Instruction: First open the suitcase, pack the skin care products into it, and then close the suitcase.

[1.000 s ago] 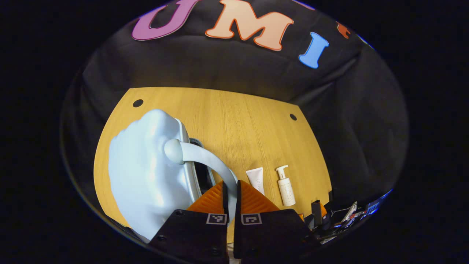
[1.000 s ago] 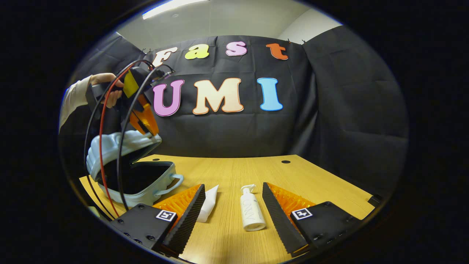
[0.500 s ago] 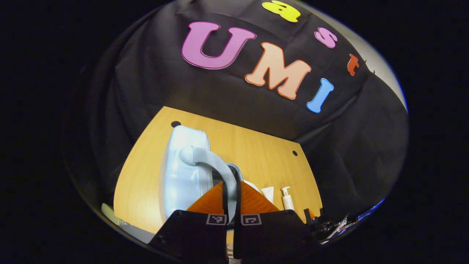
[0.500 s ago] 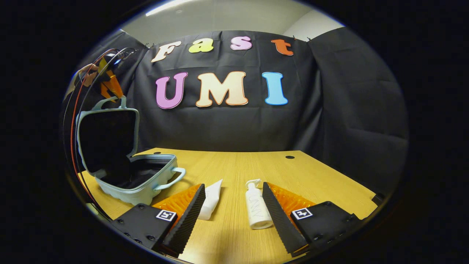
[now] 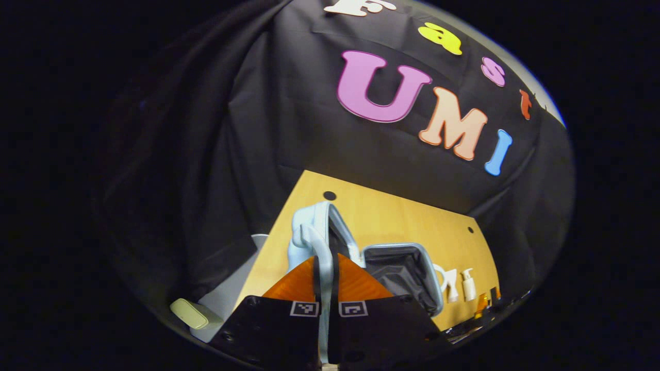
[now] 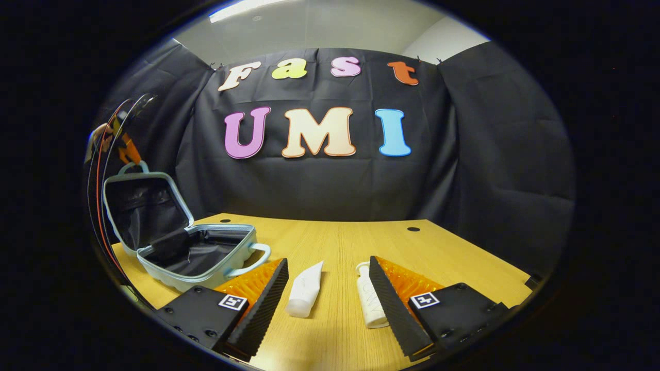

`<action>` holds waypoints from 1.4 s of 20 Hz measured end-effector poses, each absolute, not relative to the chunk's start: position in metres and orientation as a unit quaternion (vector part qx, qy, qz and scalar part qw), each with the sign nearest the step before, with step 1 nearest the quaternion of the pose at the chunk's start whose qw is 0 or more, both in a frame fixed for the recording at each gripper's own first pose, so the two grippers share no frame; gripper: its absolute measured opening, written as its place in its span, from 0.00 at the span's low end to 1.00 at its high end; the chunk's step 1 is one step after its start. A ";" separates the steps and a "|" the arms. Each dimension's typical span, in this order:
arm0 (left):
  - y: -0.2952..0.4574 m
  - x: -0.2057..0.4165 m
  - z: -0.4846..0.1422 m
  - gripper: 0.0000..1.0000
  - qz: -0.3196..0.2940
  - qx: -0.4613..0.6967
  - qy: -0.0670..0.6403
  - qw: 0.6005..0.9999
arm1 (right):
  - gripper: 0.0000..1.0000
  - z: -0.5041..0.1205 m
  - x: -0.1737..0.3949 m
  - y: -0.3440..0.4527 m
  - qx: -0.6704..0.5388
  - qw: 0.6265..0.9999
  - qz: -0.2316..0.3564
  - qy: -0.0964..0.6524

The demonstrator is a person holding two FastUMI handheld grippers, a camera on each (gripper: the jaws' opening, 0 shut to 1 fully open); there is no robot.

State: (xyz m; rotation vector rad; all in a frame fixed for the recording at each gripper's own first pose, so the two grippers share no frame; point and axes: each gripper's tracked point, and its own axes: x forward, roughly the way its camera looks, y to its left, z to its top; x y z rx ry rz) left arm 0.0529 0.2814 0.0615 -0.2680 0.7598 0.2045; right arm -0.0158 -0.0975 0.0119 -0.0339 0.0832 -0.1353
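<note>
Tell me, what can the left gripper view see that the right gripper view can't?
Left gripper view: the left gripper up close, shut on the lid handle, plus a small pale object beside the table's edge.

Right gripper view: the right gripper open low over the table, red and black cables, a hand holding the left gripper, and a ceiling light.

Both: the open suitcase, the white tube, the pump bottle and the wooden table.

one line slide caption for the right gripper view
Open right gripper hovers over a white tube and pump bottle while the pale blue suitcase sits open.
</note>
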 end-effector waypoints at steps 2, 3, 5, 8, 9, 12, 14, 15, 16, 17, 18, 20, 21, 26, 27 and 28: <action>0.311 0.046 0.033 0.00 0.104 -0.142 0.377 0.909 | 0.99 0.016 -0.018 -0.102 -0.019 0.996 -0.081 0.035; 0.325 0.044 0.017 0.00 0.104 -0.150 0.380 0.907 | 0.99 0.018 -0.019 -0.104 -0.020 0.995 -0.089 0.033; 0.347 0.035 -0.018 0.00 0.094 -0.180 0.386 0.900 | 0.99 0.018 -0.021 -0.107 -0.026 0.994 -0.103 0.033; 0.363 0.024 -0.070 0.00 0.072 -0.243 0.389 0.886 | 0.99 0.018 -0.020 -0.103 -0.039 0.992 -0.112 0.041; 0.366 0.024 -0.084 0.00 0.063 -0.263 0.391 0.880 | 0.99 0.019 -0.019 -0.099 -0.046 0.992 -0.112 0.043; 0.372 0.016 -0.125 0.00 0.051 -0.301 0.400 0.864 | 0.99 0.021 -0.011 -0.079 -0.057 0.992 -0.100 0.044; 0.378 0.019 -0.128 0.00 0.039 -0.322 0.376 0.868 | 0.99 0.016 -0.005 -0.066 -0.064 0.993 -0.087 0.050; 0.379 0.020 -0.126 0.00 0.034 -0.330 0.369 0.868 | 0.99 0.014 -0.003 -0.062 -0.070 0.992 -0.084 0.055; 0.381 0.018 -0.127 0.00 0.033 -0.332 0.369 0.867 | 0.99 0.010 -0.001 -0.061 -0.076 0.992 -0.082 0.059; 0.383 0.017 -0.133 0.00 0.041 -0.329 0.372 0.867 | 0.99 0.009 0.000 -0.059 -0.079 0.992 -0.079 0.061; 0.386 0.014 -0.134 0.01 0.050 -0.325 0.373 0.868 | 0.99 0.007 0.001 -0.058 -0.080 0.992 -0.076 0.063; 0.404 0.014 -0.119 0.20 0.089 -0.297 0.348 0.885 | 1.00 0.005 0.002 -0.059 -0.082 0.992 -0.071 0.064; 0.409 0.016 -0.104 0.37 0.101 -0.281 0.326 0.897 | 1.00 0.006 0.001 -0.062 -0.083 0.992 -0.070 0.065; 0.336 0.017 0.011 0.95 0.065 -0.245 0.240 0.937 | 1.00 0.006 0.000 -0.087 -0.061 0.994 -0.067 0.067; 0.304 0.020 0.029 0.95 0.040 -0.246 0.233 0.940 | 0.99 0.005 0.000 -0.092 -0.052 0.994 -0.065 0.072; 0.268 0.022 0.046 0.95 0.012 -0.249 0.233 0.940 | 1.00 0.004 0.002 -0.097 -0.044 0.994 -0.058 0.079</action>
